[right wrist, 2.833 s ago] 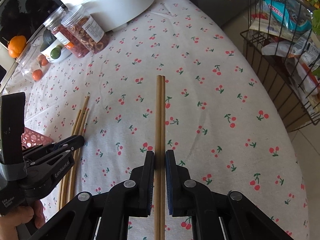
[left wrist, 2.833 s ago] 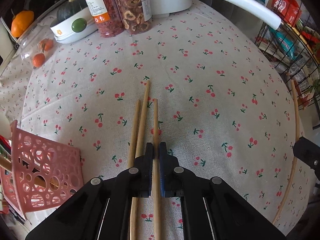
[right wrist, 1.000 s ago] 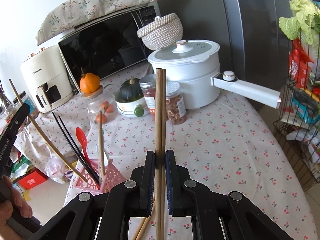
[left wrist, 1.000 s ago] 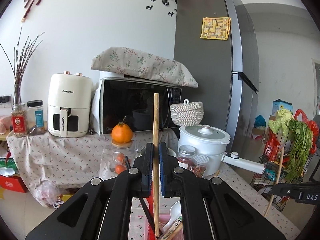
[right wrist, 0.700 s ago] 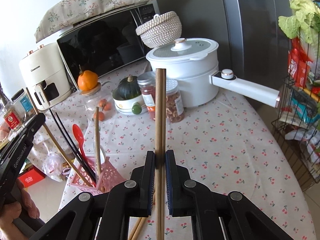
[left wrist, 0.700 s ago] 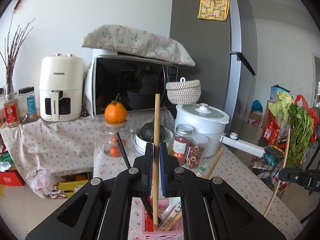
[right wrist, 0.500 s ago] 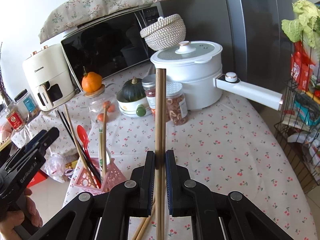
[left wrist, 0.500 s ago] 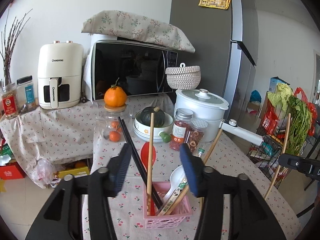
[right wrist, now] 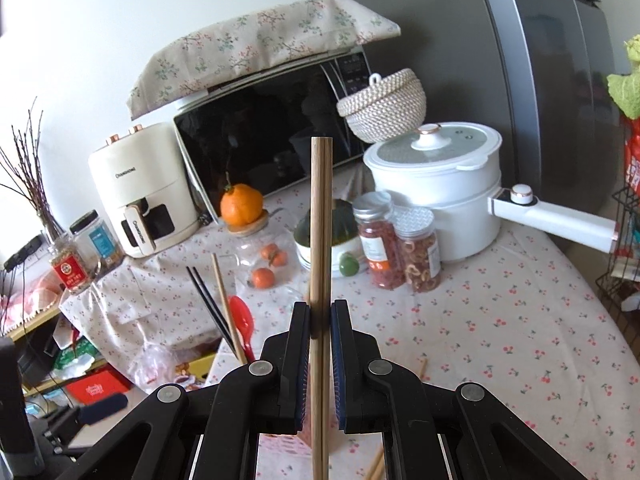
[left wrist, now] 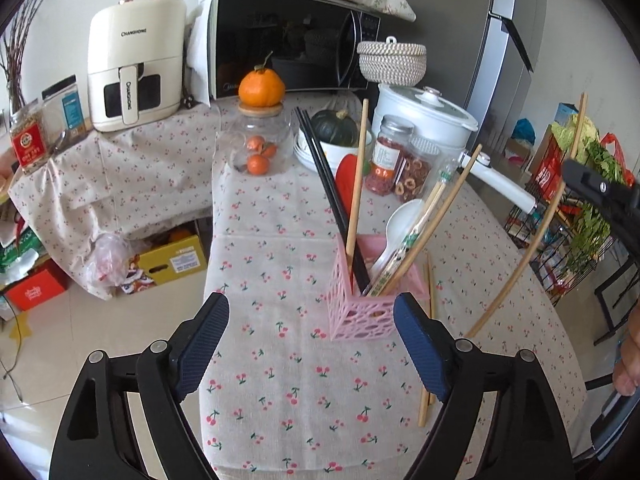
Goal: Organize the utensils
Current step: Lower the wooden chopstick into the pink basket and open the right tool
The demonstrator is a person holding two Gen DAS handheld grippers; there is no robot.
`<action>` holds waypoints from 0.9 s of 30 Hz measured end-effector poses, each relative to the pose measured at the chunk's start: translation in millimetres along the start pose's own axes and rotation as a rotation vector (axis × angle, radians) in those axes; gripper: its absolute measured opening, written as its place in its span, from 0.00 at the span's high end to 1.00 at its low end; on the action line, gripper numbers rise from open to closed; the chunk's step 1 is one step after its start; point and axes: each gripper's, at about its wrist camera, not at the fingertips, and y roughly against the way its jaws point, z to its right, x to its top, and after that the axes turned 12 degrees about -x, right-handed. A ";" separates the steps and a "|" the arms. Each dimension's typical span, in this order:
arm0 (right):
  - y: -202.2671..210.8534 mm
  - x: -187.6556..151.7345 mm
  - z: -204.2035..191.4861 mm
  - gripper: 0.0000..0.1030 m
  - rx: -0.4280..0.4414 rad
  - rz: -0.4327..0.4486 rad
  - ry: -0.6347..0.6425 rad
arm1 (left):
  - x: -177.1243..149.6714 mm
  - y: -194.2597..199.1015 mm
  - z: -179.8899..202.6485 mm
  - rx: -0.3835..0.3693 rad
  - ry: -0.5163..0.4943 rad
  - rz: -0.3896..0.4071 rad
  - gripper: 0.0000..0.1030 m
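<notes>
Home kitchen: microwave (left wrist: pixel 288 40), air fryer (left wrist: pixel 134 60), fridge (right wrist: pixel 552 80), cherry-print tablecloth (left wrist: pixel 280 240).

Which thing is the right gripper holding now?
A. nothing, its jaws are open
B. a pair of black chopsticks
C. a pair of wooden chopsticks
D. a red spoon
C. In the right wrist view the right gripper is shut on a pair of wooden chopsticks that stand upright between its jaws; the left gripper is the open one.

Wooden chopsticks (right wrist: pixel 321 240), pink plastic basket (left wrist: pixel 362 314), cotton tablecloth (left wrist: pixel 280 360)
</notes>
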 end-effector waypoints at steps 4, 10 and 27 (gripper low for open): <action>-2.6 1.0 -19.7 0.93 0.032 0.072 -0.023 | -11.7 -5.1 -7.3 0.009 0.005 -0.065 0.16; -20.1 -6.5 -43.1 0.93 0.026 0.133 -0.016 | -19.7 -8.8 -16.6 0.016 0.011 -0.112 0.16; -28.6 -16.1 -79.0 0.93 -0.020 0.259 0.042 | -23.7 -6.4 -25.1 0.007 0.026 -0.130 0.16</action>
